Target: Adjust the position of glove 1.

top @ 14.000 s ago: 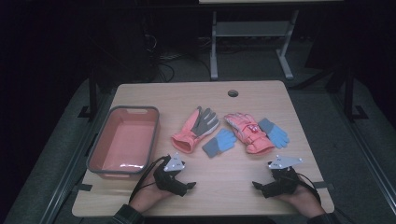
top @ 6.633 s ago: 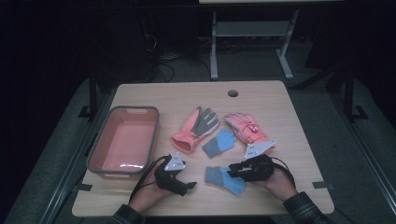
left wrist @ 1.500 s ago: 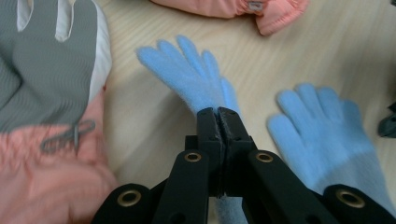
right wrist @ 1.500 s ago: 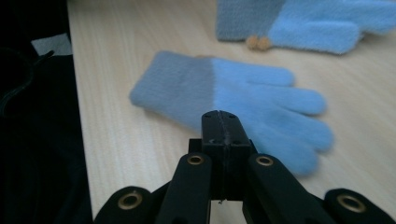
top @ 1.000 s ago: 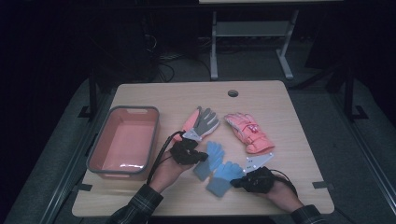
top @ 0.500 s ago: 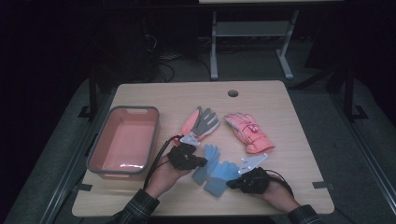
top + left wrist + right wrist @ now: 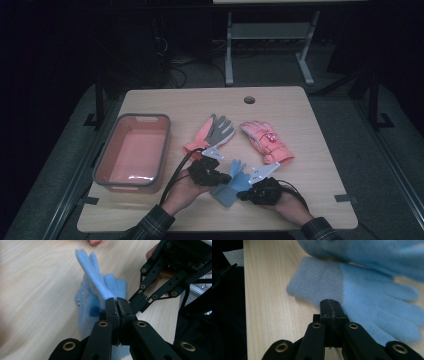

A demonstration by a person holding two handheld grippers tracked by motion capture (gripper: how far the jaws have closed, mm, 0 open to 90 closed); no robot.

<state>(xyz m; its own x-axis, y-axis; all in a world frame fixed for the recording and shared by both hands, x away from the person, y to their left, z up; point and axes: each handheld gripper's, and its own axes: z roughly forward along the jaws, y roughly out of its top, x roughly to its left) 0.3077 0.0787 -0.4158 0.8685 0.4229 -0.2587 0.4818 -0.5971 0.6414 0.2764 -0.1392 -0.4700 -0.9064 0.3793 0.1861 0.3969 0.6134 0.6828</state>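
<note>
Two blue gloves (image 7: 231,183) overlap — left gripper (image 7: 116,305) pinches the upper one.

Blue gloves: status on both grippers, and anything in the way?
Left gripper shut on upper blue glove. Right gripper shut, over lower blue glove; grip unclear. Gloves overlap near table's front edge. Nothing in the way.

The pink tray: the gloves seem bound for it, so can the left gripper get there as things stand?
Probably yes. The tray lies open-topped to the left of the left gripper, with bare table between them, though the gripper is shut on a blue glove.
</note>
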